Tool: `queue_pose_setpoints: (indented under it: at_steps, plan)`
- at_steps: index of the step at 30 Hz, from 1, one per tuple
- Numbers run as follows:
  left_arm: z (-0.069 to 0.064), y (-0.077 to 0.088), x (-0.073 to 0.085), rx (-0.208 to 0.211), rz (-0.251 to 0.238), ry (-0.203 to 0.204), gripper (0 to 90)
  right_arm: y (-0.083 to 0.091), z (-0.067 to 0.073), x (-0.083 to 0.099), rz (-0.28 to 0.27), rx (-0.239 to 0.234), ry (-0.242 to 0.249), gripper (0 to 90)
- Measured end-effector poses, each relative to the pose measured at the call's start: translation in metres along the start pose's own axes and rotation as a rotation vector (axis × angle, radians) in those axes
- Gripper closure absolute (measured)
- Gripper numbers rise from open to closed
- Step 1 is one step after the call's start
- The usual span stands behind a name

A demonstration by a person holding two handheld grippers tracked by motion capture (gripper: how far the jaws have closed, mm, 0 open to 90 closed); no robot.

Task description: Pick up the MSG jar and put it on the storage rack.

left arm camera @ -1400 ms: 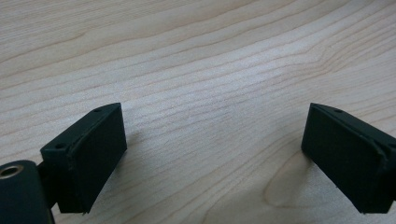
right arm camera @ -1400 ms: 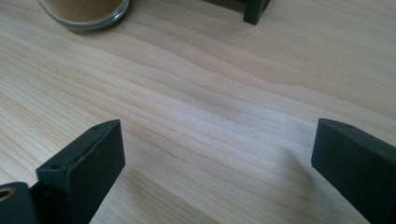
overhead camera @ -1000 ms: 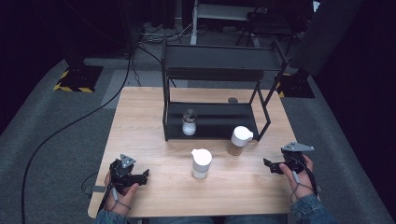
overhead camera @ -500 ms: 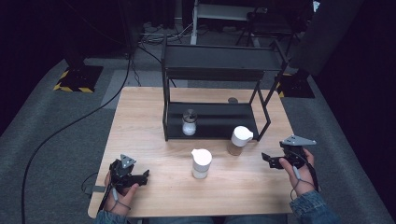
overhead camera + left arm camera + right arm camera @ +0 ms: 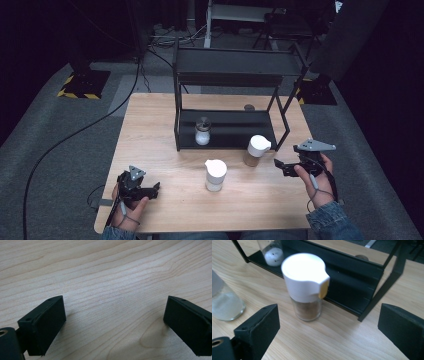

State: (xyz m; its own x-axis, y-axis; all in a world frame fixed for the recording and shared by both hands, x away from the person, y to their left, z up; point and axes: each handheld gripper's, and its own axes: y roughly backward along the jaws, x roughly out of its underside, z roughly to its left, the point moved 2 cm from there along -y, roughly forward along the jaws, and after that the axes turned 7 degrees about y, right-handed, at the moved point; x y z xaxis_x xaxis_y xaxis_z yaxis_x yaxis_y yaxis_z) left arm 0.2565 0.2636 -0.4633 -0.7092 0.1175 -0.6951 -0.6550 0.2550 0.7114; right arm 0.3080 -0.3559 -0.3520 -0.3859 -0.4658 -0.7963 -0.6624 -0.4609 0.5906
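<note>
My right gripper [image 5: 280, 165] hangs above the pale, fine-grained wooden table [image 5: 150, 130], its blocky matte-black jaws spread wide with nothing between them; they have just been closing a little. Ahead of them, seen past the jaws in the right gripper view, stands a brown spice jar [image 5: 306, 287]: a round clear-glass body holding brown powder, topped with a smooth white cap that has a small yellowish tab on one side. It stands upright on the table just in front of the black metal rack [image 5: 235, 75], near the rack's slanted right leg, well apart from my pads.

My left gripper [image 5: 152, 188] rests low at the table's near left corner, jaws wide too and empty over bare wood grain; they have just been opening.

Near the middle of the table stands a second glass jar [image 5: 215, 175] with a white cap and white grains inside. On the rack's lower shelf sits a small shaker [image 5: 202, 132] with a dark top and white contents. The rack's frame and shelf edge rise just behind the brown jar.
</note>
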Motion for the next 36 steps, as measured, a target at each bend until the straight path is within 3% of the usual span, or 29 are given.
queue_pose_setpoints:
  at_steps: [14,36]
  plan:
    - [0.0,0.0,0.0,0.0,0.001,-0.001,4.1,-0.004,0.02,-0.025,-0.031,-0.037,0.035,4.6]
    - [0.0,0.0,0.0,0.0,0.002,-0.001,3.9,-0.012,0.054,-0.048,-0.079,-0.044,0.05,4.6]
